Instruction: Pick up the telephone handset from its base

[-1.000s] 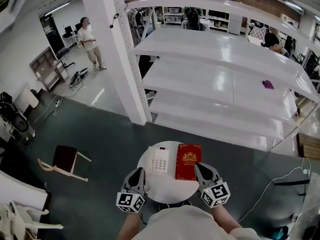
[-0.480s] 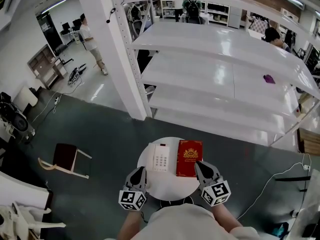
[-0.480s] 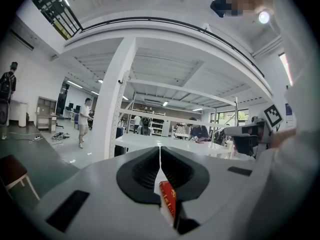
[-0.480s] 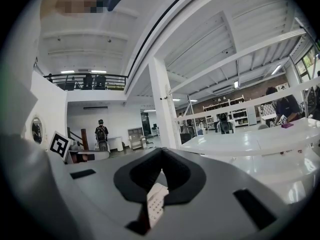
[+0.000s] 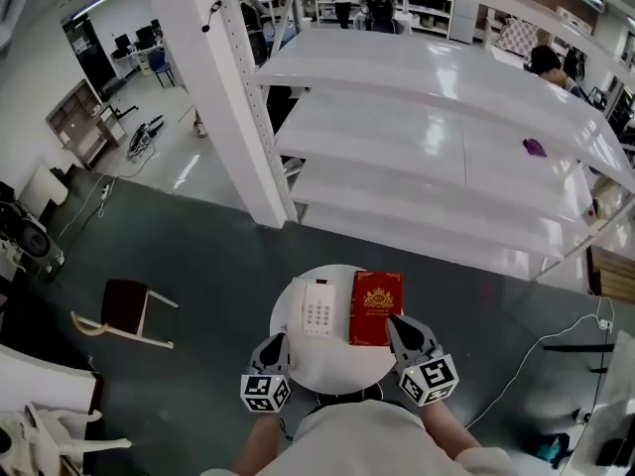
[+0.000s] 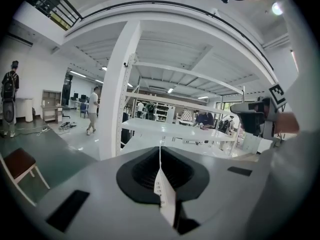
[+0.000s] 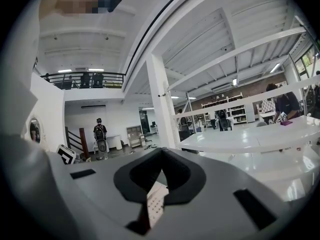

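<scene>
- A white shelving rack [image 5: 446, 137] on a white pillar [image 5: 213, 97] fills the far side of the workshop, beyond the grey floor.
- A small round table [image 5: 332, 370] stands directly in front of the person, with both tools held over its near edge.
- A red book [image 5: 375, 307] lies on the table's right half, just beside the phone.
- The white telephone [image 5: 318, 310] sits on the table's left half, keypad up.
- Its handset [image 5: 297, 305] rests in the cradle along the base's left side. Its long axis runs away from the person.
- The left gripper [image 5: 275, 348] hovers at the near-left rim with its jaws pressed together and nothing between them. The handset lies just ahead of it and slightly to its right, making this the closer tool. Its jaws would likely need to part and close across the handset's narrow width.
- The right gripper [image 5: 397, 327] is likewise closed and empty. It sits over the book's near corner, with the phone base between it and the handset.
</scene>
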A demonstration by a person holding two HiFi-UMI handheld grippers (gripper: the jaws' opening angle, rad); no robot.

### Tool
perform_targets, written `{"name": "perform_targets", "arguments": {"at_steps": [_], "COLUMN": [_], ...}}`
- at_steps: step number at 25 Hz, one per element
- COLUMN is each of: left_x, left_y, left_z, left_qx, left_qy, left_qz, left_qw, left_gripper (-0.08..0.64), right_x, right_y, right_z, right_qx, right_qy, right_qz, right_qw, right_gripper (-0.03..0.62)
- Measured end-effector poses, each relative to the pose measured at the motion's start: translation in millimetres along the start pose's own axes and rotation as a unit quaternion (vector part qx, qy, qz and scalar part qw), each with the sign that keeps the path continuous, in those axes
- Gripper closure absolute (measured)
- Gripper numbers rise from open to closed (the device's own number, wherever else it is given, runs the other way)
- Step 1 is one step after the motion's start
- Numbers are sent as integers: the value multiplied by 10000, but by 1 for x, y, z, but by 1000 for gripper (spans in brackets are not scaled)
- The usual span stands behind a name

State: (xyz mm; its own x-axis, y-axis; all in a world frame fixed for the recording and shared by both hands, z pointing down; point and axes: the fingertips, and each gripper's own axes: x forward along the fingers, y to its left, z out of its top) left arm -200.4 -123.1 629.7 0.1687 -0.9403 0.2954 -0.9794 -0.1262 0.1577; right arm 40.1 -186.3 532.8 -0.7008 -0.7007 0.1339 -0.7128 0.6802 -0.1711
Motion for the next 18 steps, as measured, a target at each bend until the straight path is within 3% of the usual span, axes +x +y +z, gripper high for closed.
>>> {"name": "perform_targets", "arguments": {"at_steps": [18], "left_x": [49], "left_y": [19], "left_z": [-99], "left_qx": [-179], "left_qy": [1251], "left_qz": [-70], "left_qw": [9920], "left_gripper": [537], "right_x": [13], "right_y": [-10], "right_z": [-4], "right_qx": [52], "right_qy": [140], "right_qz": [-271], "right_qw": [9995], "right_gripper": [583]}}
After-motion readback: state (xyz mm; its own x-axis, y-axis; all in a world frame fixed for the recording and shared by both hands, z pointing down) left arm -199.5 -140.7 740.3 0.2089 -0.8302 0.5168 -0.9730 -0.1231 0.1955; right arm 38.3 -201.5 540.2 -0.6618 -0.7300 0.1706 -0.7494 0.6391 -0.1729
